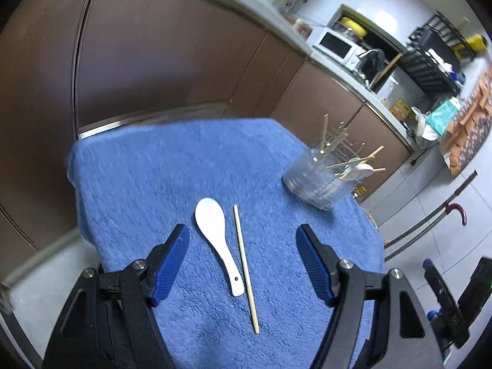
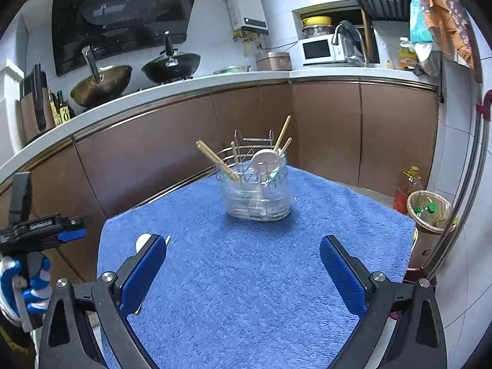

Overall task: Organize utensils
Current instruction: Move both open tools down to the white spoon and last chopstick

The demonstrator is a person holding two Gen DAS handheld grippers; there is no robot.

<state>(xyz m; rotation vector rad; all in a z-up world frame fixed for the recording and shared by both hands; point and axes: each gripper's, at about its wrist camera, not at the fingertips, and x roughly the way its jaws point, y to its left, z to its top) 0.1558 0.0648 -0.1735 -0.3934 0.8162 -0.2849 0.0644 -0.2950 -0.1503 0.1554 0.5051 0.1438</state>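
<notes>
A white ceramic spoon (image 1: 216,240) and a single wooden chopstick (image 1: 245,267) lie side by side on the blue towel (image 1: 160,184). My left gripper (image 1: 243,243) is open and empty, its jaws straddling both from above. A clear utensil holder (image 1: 319,181) with chopsticks and a pink spoon stands at the far right; it also shows in the right wrist view (image 2: 258,193). My right gripper (image 2: 243,255) is open and empty over the towel (image 2: 246,276), short of the holder. The white spoon's bowl (image 2: 142,241) peeks out behind its left finger.
Brown kitchen cabinets (image 2: 172,141) run behind the table. A bin (image 2: 430,215) and an oil bottle (image 2: 407,189) stand on the floor at the right. The left gripper's body (image 2: 43,224) shows at the left edge of the right wrist view.
</notes>
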